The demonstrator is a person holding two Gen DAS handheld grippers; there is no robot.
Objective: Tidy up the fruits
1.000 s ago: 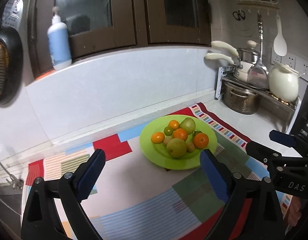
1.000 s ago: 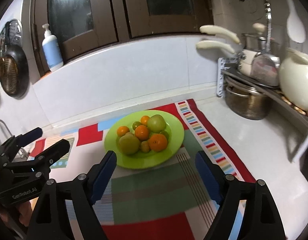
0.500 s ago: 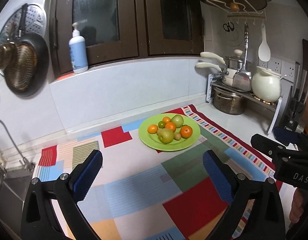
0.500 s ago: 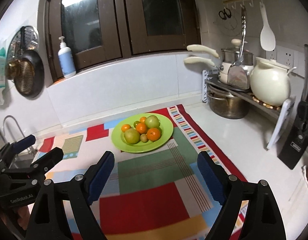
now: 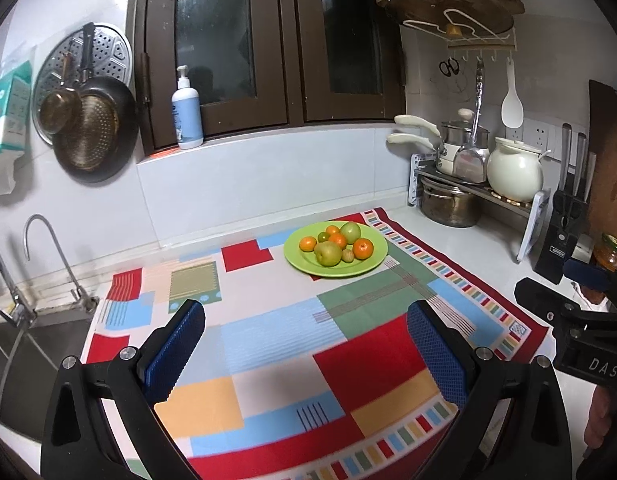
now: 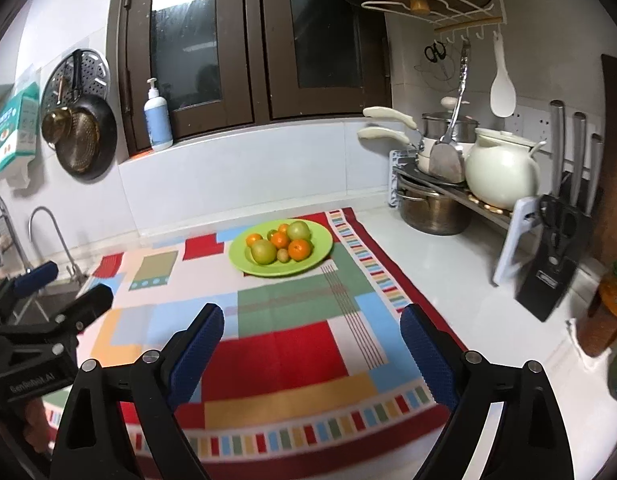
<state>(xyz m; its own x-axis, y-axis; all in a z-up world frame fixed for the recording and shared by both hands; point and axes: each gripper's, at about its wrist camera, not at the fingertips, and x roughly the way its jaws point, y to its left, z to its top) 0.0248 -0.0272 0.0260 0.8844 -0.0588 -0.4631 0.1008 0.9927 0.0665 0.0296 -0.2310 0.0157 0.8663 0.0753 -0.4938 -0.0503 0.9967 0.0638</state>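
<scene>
A green plate [image 5: 372, 264] [image 6: 320, 254] sits at the far side of a patchwork cloth [image 5: 268, 332] [image 6: 288, 304]. It holds a pile of fruit: oranges [image 5: 363, 249] [image 6: 299, 249], green pears [image 5: 327, 253] [image 6: 263, 251] and small green and brown fruits. My left gripper [image 5: 306, 344] is open and empty, well back from the plate over the near part of the cloth. My right gripper [image 6: 312, 344] is open and empty, also well back. Each gripper shows at the edge of the other's view [image 5: 580, 300] [image 6: 52, 300].
A sink and tap [image 5: 40, 264] lie at the left. A rack with pots [image 5: 452, 200] and a white pot [image 5: 512, 172] stands at the right, with a knife block [image 6: 556, 248] and jars [image 6: 612, 300] nearer. Pans [image 5: 88, 128] hang on the wall.
Both grippers have pulled back and up from the plate, which now looks much smaller and farther. Both stay open and empty. The fruit has not moved.
</scene>
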